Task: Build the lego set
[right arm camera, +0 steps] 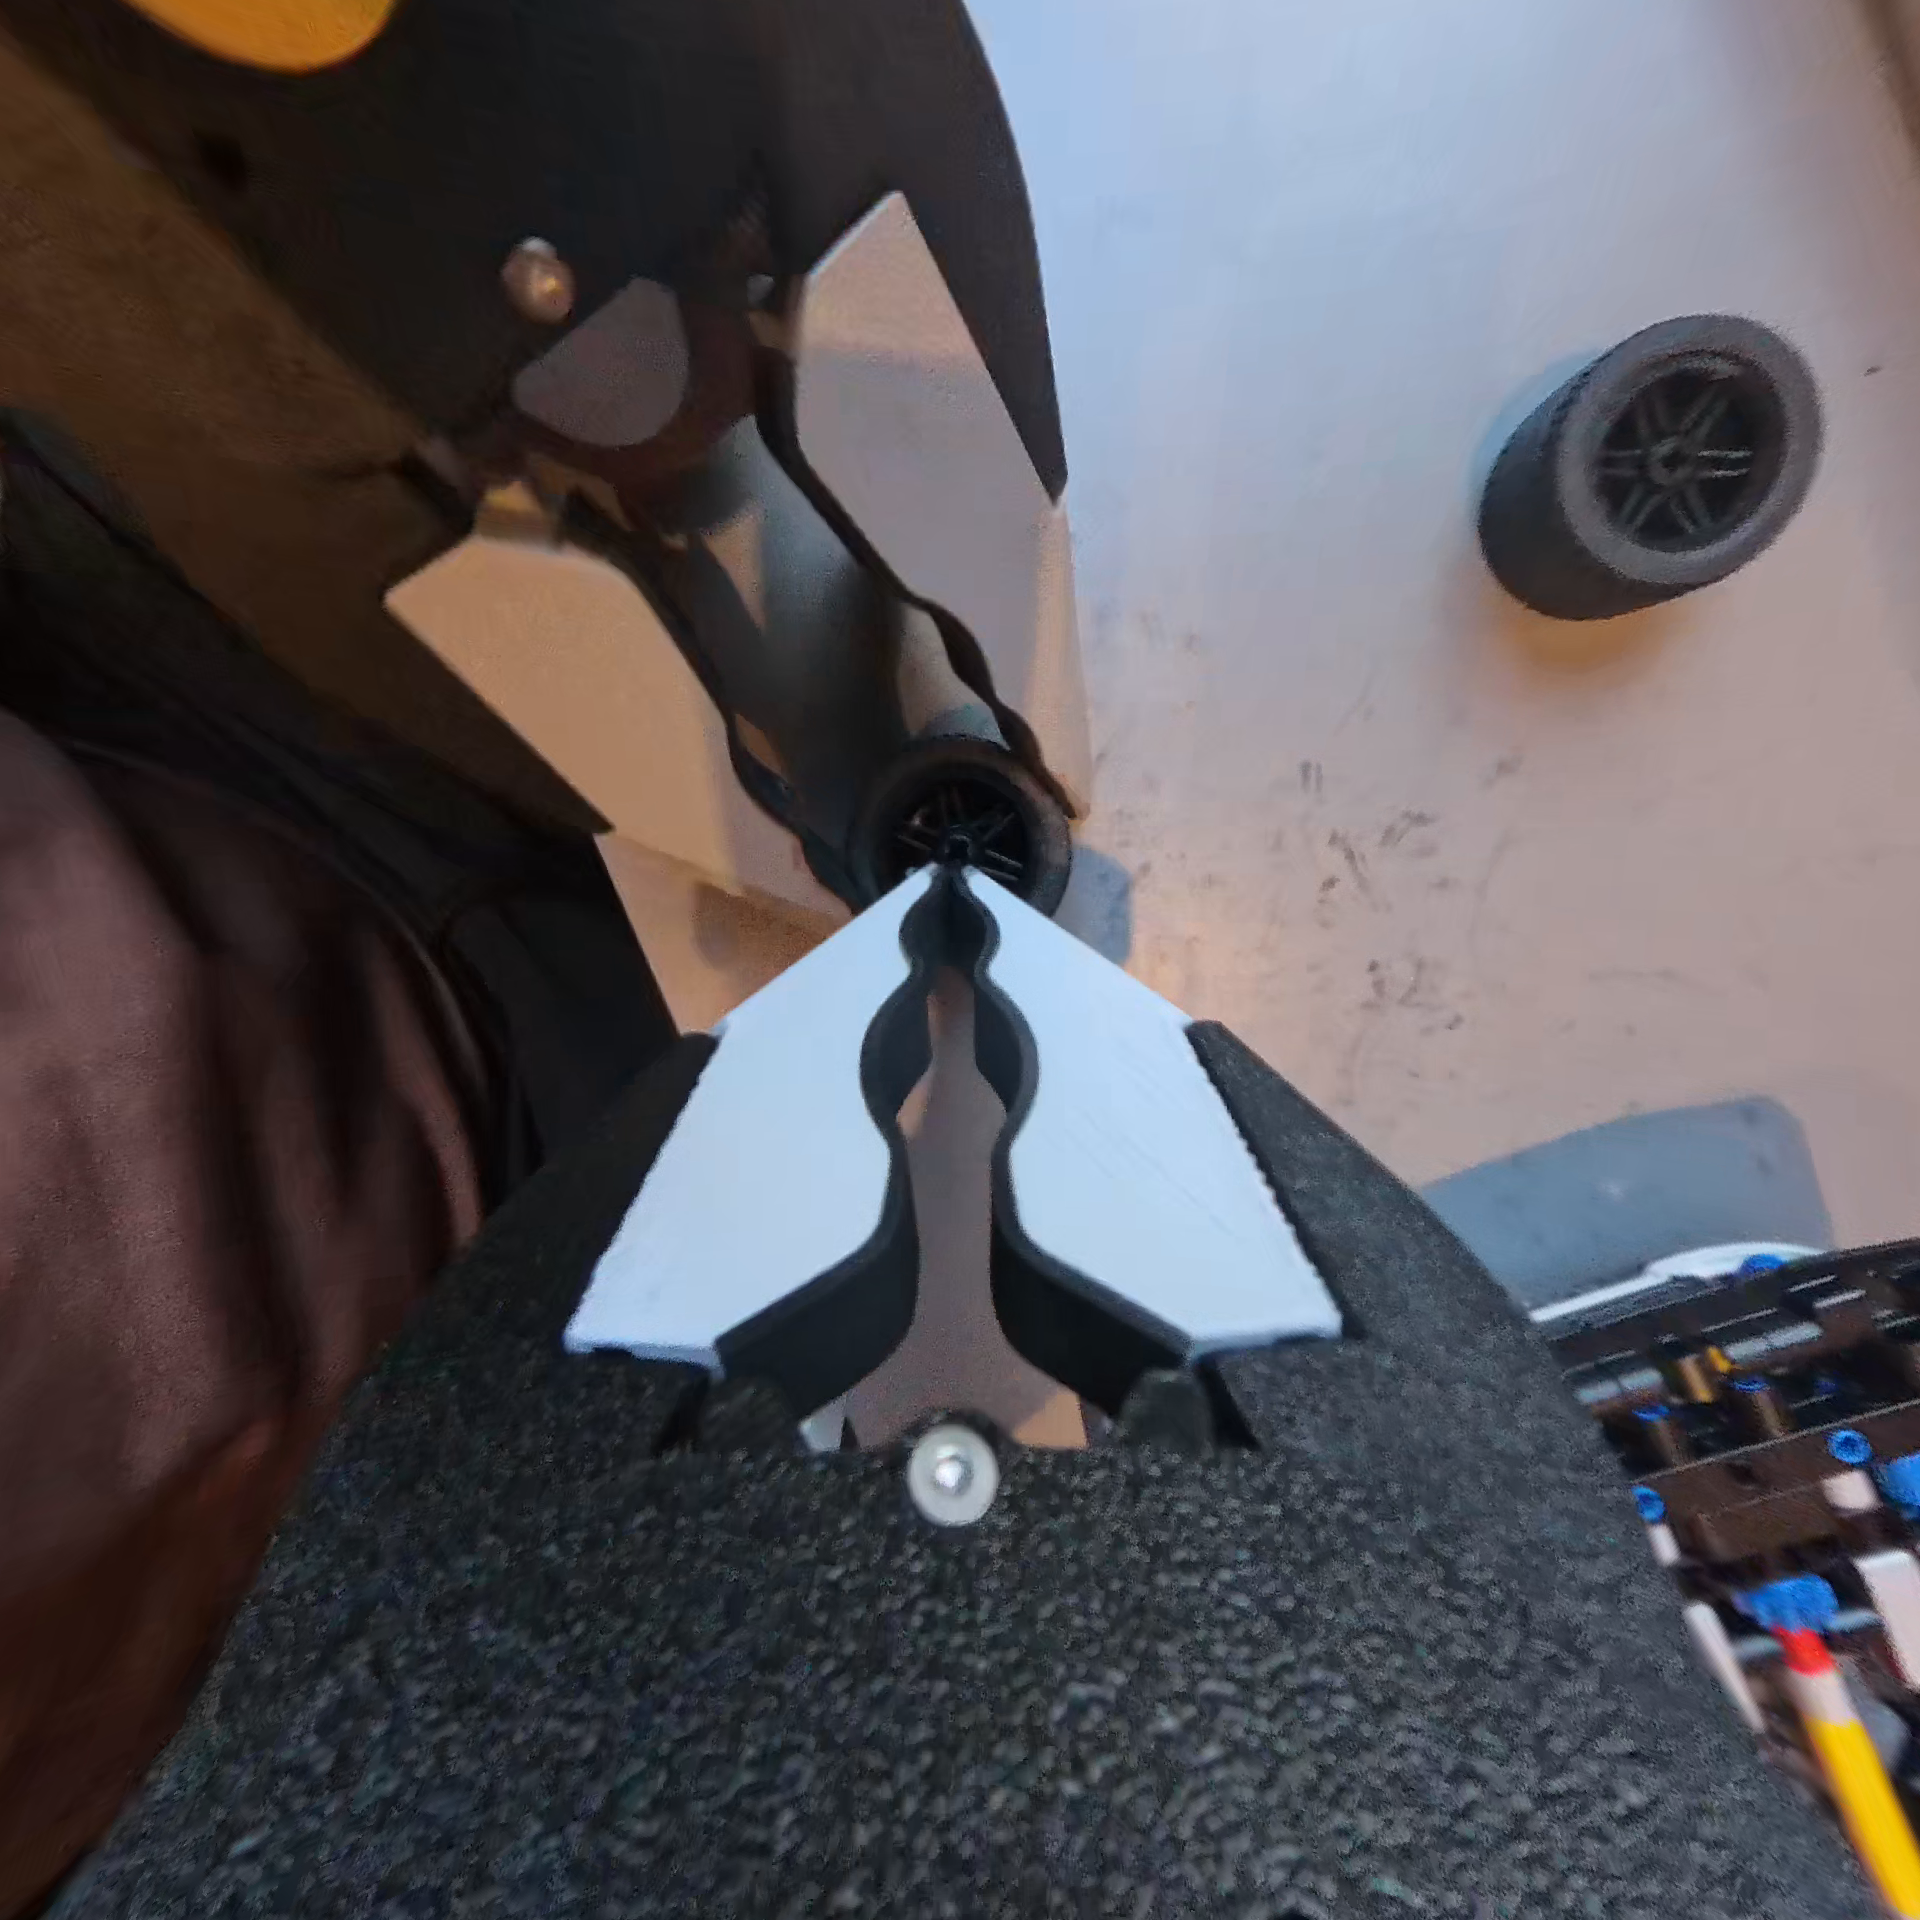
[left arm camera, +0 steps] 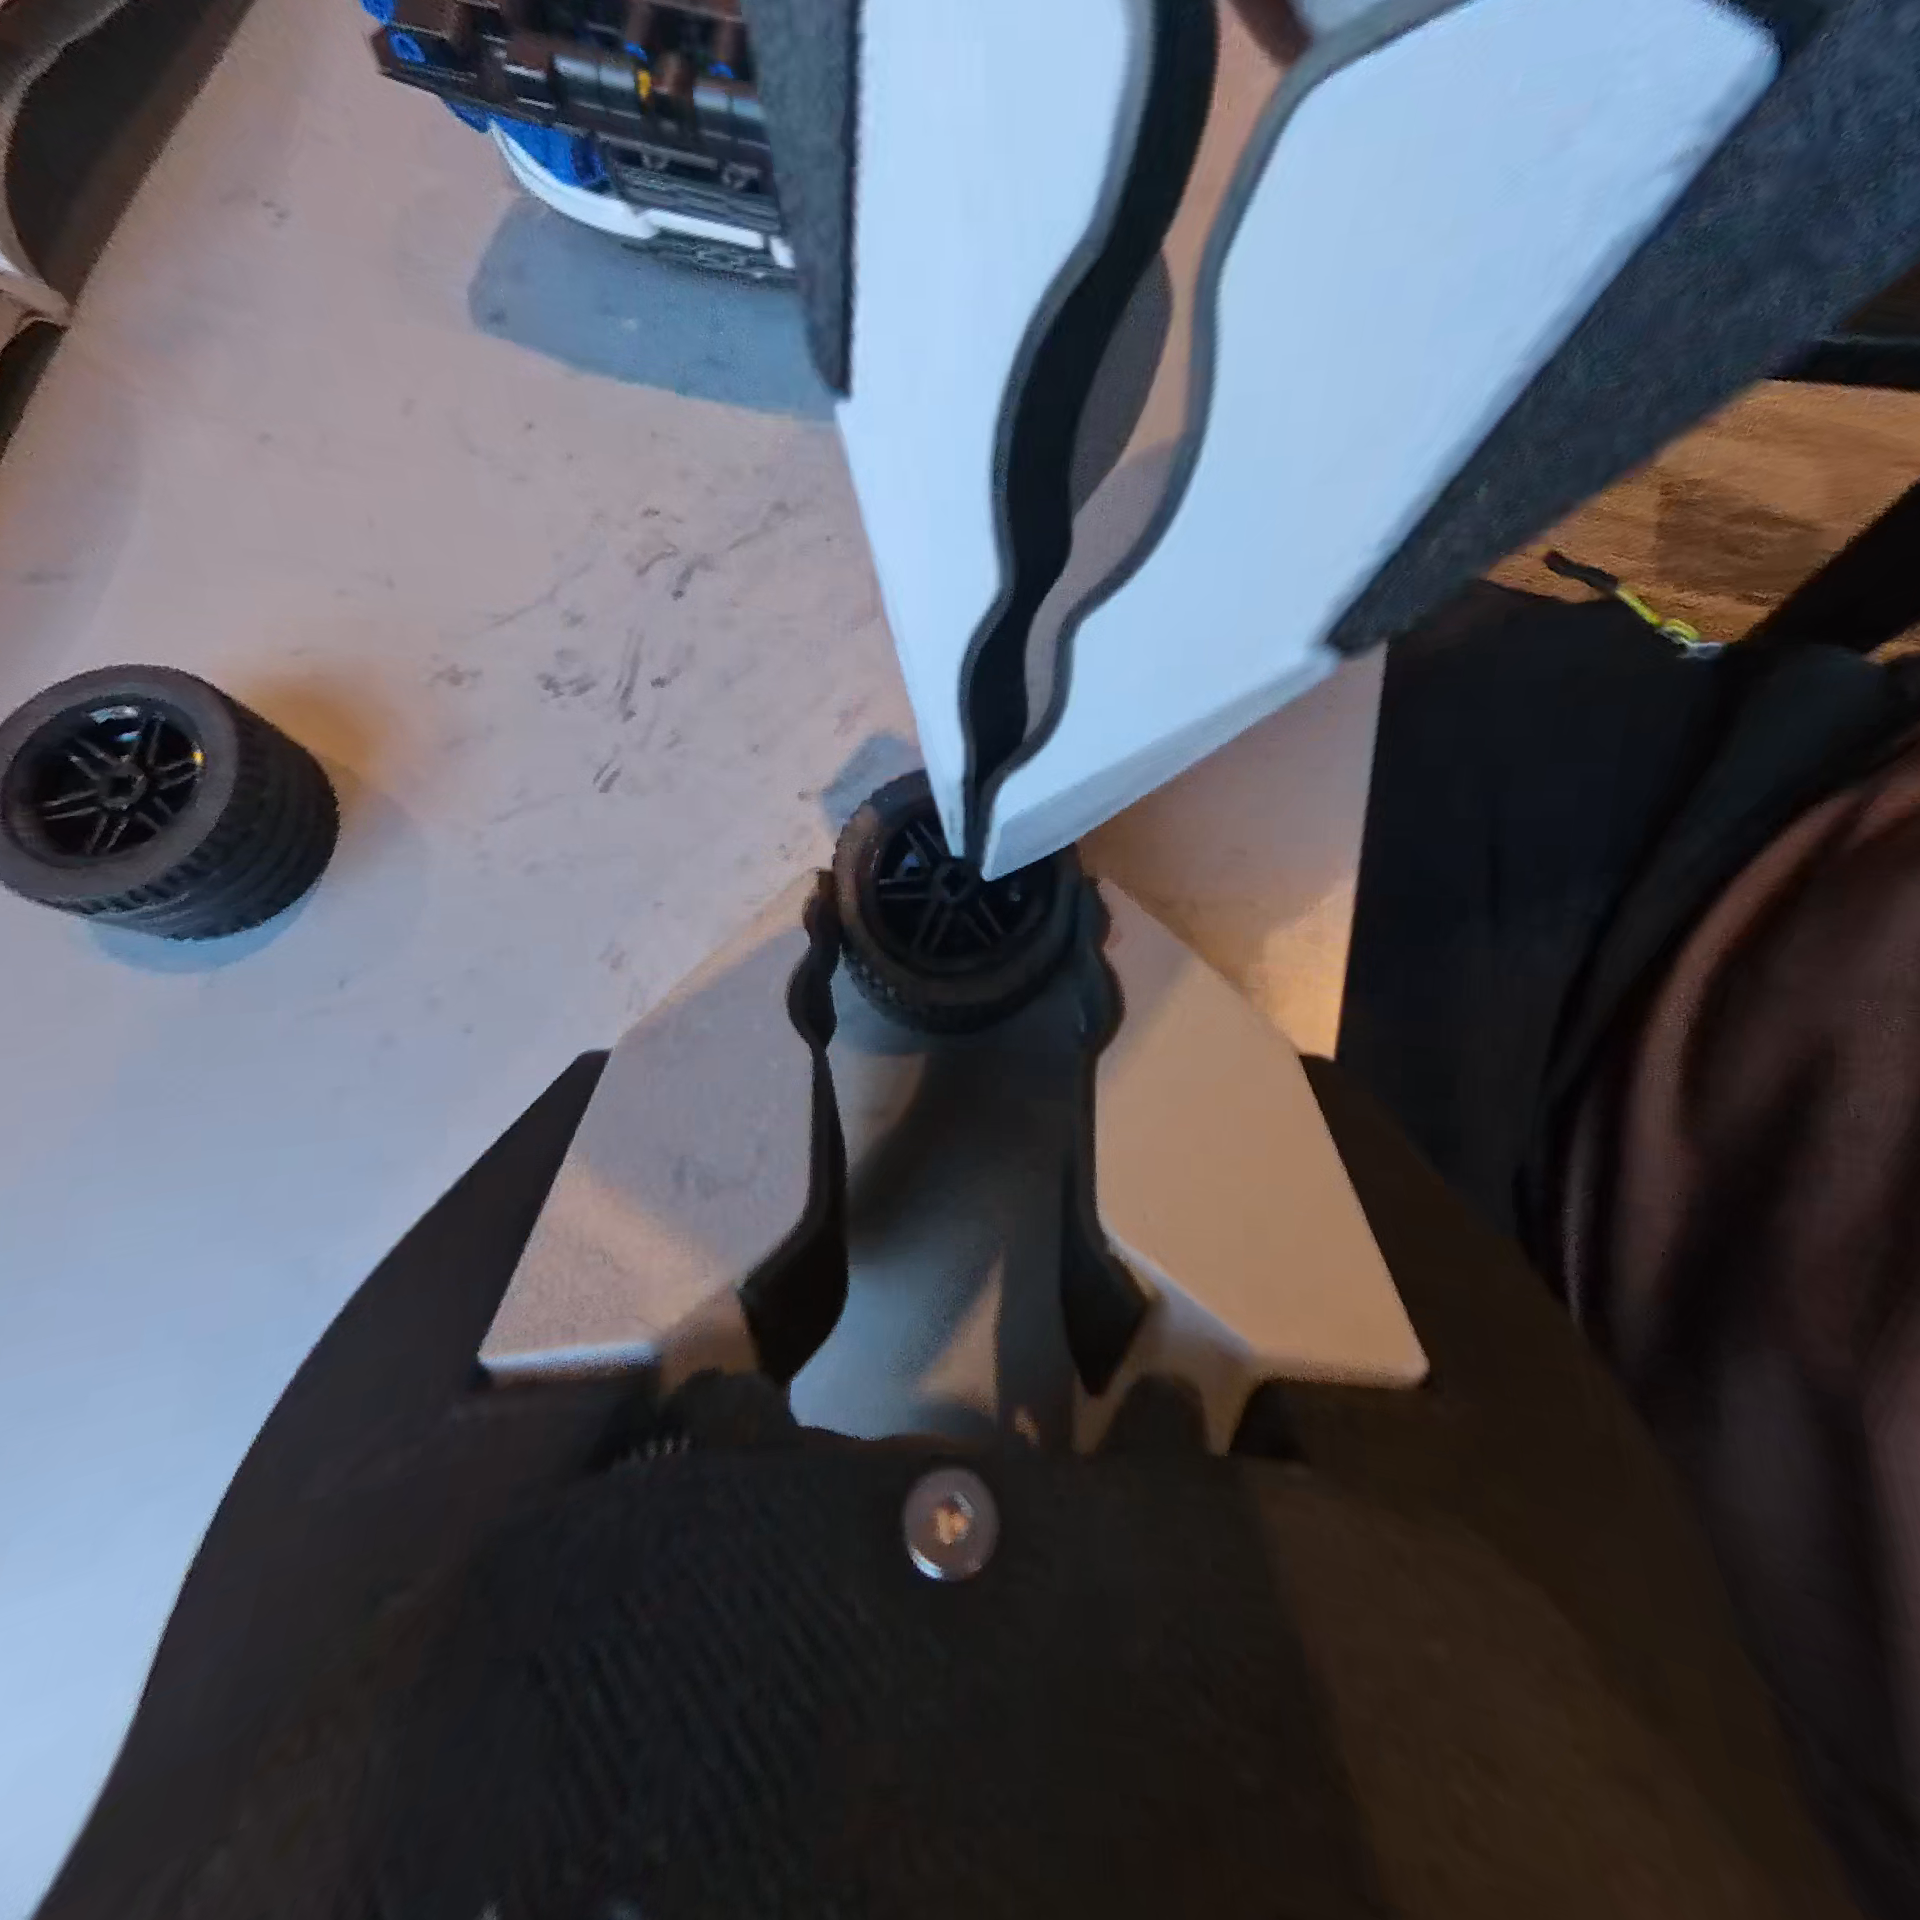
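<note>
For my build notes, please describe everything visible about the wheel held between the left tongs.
The wheel is small and black: a ribbed, rubber-looking tyre around a plastic-looking spoked rim with a centre hole. The left tongs clamp the tyre on both sides, just above the pale table, rim face toward the right tongs. Their nearly closed white tips sit at the hub; whether they grip a part there cannot be seen.

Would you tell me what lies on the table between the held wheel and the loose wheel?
Nothing: in the left wrist view, only bare, scuffed table separates the held wheel from the loose wheel.
</note>
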A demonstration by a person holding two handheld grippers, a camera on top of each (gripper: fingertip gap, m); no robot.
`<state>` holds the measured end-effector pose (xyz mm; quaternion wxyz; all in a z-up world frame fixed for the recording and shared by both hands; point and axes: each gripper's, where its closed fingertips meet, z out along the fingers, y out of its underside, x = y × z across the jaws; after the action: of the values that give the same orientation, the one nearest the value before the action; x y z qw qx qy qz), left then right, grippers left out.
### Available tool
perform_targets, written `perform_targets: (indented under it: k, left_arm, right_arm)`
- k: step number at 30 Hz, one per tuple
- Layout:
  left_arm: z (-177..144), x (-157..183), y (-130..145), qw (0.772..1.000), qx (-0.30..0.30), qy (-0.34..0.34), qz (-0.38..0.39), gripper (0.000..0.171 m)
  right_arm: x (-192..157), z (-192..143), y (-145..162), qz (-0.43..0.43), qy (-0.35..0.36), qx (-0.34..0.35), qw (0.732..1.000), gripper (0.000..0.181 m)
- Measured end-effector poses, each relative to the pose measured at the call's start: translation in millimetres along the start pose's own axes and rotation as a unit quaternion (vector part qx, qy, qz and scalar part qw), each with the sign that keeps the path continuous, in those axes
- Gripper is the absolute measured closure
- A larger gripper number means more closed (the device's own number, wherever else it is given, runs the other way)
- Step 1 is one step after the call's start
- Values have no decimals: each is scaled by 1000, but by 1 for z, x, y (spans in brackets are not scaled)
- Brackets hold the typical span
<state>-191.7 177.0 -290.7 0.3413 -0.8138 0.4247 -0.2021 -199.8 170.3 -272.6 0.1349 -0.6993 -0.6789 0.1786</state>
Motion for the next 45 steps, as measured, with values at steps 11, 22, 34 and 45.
perform_targets:
  k: [11,22,34,45]
  left_arm:
    - [-8,10,-3,991,6,124,-41,128]
    - [-31,18,-18,945,71,240,-209,124]
    - [-54,15,-31,979,179,93,7,148]
    - [-41,3,-27,933,165,145,-286,152]
  right_arm:
    - [-10,-21,8,-289,143,106,941,130]
    - [-11,-22,-11,-246,133,228,932,160]
    - [-25,-43,-22,-13,-149,311,939,160]
    - [3,-36,-18,76,-119,344,928,161]
